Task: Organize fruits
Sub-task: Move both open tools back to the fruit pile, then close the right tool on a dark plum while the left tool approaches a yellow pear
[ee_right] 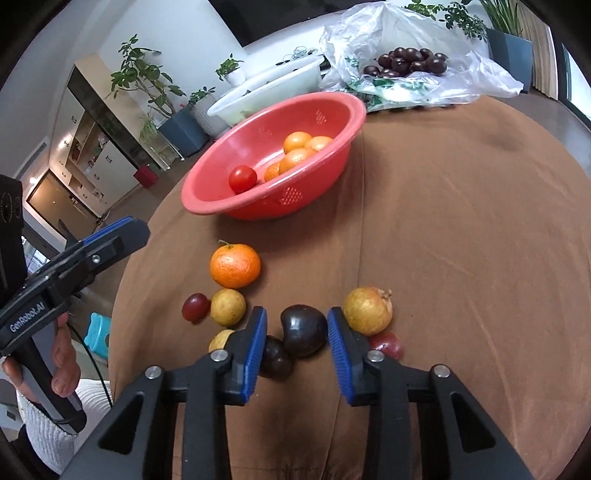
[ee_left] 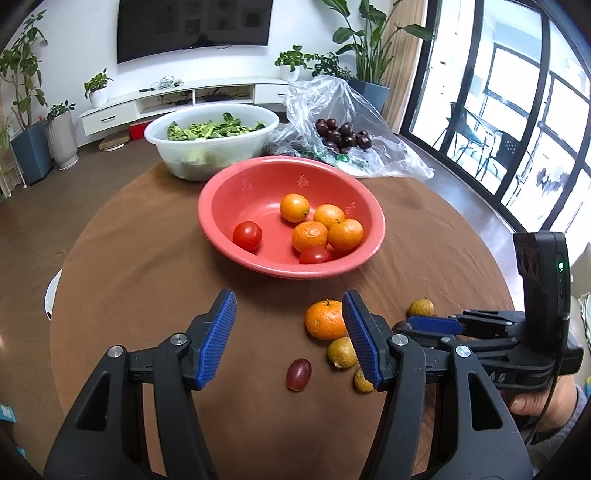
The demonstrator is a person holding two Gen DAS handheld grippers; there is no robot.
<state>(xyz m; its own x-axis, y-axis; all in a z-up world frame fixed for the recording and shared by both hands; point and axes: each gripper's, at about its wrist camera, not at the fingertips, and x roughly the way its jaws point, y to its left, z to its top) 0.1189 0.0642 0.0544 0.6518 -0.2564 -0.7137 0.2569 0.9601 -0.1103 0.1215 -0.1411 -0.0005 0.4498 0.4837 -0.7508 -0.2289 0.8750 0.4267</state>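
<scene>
Wall-mounted television [ee_left: 194, 27] above white console [ee_left: 177, 99]; tall windows [ee_left: 517, 110].

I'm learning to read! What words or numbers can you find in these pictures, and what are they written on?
"GenRobot.AI": white letters on the black side of the left gripper, in the right wrist view.
Faint marks on the side of the right gripper body, in the left wrist view: too blurred to read.
Green print on the plastic bag: too crumpled to read.
Nothing else has words.

A white tub [ee_left: 212, 147] of greens sits far on the brown table [ee_left: 129, 277]; television [ee_left: 194, 27] behind, potted plants [ee_left: 98, 88] around.
</scene>
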